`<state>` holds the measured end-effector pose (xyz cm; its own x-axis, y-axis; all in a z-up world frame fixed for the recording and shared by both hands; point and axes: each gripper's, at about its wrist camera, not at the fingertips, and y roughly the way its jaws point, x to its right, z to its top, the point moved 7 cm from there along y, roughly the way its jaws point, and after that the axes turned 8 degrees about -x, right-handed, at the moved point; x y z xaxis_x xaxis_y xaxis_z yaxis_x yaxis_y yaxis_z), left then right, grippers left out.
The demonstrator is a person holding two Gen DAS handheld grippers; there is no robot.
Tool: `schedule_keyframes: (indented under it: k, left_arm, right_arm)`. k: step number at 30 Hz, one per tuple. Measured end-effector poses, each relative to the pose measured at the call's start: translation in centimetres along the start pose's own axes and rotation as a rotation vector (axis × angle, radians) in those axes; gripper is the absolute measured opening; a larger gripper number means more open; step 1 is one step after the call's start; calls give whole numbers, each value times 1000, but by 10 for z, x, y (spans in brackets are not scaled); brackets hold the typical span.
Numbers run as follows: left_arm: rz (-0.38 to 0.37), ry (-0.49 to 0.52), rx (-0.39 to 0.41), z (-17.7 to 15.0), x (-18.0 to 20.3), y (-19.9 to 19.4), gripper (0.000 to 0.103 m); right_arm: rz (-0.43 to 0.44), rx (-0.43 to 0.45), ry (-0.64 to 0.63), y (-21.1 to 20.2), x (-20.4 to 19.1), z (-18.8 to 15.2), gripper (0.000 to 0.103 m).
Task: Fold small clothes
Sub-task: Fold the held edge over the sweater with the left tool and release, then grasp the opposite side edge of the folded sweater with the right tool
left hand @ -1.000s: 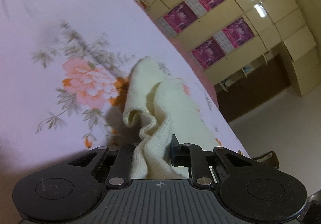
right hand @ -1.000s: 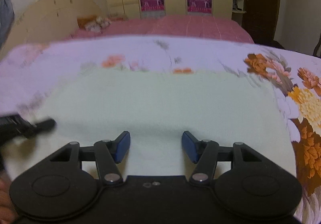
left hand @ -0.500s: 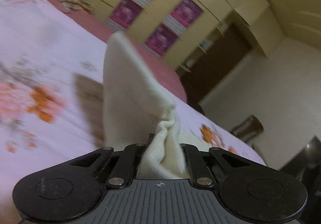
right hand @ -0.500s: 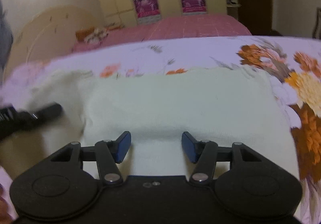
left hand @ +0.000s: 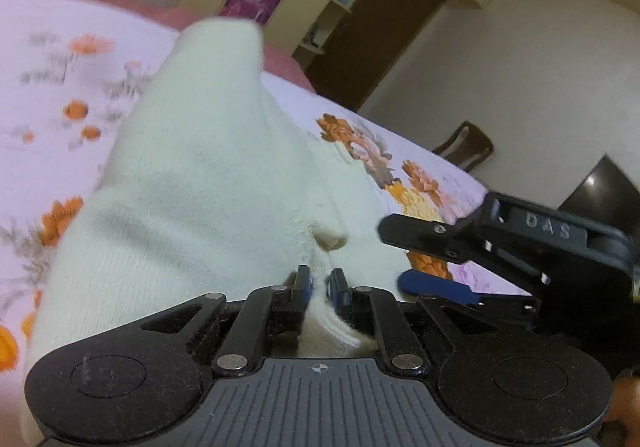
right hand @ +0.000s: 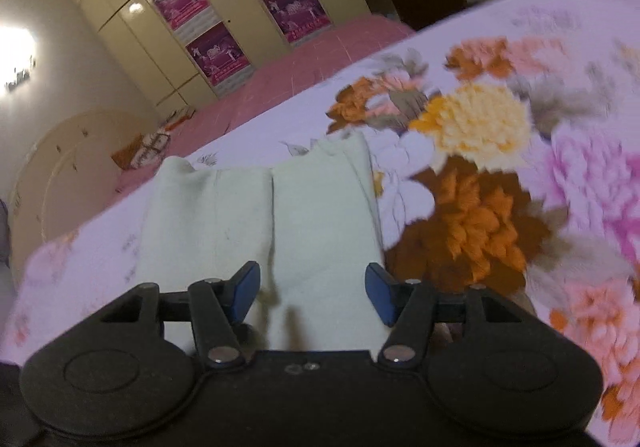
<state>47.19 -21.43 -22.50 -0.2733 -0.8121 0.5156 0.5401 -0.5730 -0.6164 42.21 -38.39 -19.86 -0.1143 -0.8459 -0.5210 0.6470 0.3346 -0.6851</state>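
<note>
- The left gripper [left hand: 319, 283] pinches a bunched edge of a cream knit garment [left hand: 200, 183], its blue-padded fingers pressed together on the fabric, which rises from them in a tall fold above a flowered bedsheet [left hand: 52, 119].
- The right gripper [left hand: 404, 259] shows at the right of the left wrist view, just beside the pinched cloth; its black finger and blue pad are spread apart, one above the other.
- From the right wrist view, the right gripper [right hand: 312, 289] has its fingers spread wide with nothing between them, above the near edge of the garment [right hand: 320, 223].
- There the garment lies on the sheet [right hand: 500, 151], with a seam-like line running up its middle and its right edge just beside a large orange and brown printed flower [right hand: 468, 227].
- A pink bedspread [right hand: 304, 63] lies beyond the sheet, and a pale wardrobe [right hand: 132, 23] with purple-pink pictures on its doors stands against the far wall.
- A dark wooden chair [left hand: 466, 147] stands past the bed's far edge in the left wrist view.
</note>
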Motion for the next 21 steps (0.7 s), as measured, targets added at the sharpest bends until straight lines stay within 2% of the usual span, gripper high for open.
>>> schedule_keyframes:
  k: [1,2,3,5,8,11,13,15,17,20,21]
  left_arm:
    - [9,26,-3,0,4,-4,10]
    - [12,45,-11,-1,7,-8,22]
    - [10,56,-22,-3,10,-13,55]
    - [2,80,-13,-5,16,-29,86]
    - [40,95,14,-3,14,-57,88]
    - [74,27,73,9,-15,-82,88]
    - [142,-6,124,24,-38,-96,88]
    - [235,-30,124,37,-65,-91,88]
    - [292,-61,100,46,-84,-76,88]
    - [322,-126,68,43,-103,-56,87]
    - [324,-133,54,42,-104,-49,88]
  right_arm:
    - [29,-14,15,1,0,-2,59]
    - [51,-27,21,3,-2,-4,59]
    - [64,-44,21,7,-5,-6,59]
    - [82,-68,15,15,-14,-8,59]
    - [105,-90,3,25,-25,-8,59]
    - [117,-119,-5,37,-33,-10,58]
    - [129,-132,-10,43,-38,-10,58]
    - [137,-137,-16,50,-44,-8,58]
    - [150,-139,-13,55,-48,-4,57]
    - [157,-153,-27,62,-55,-2,44]
    - [162,-153,-33,61,-57,-2,33]
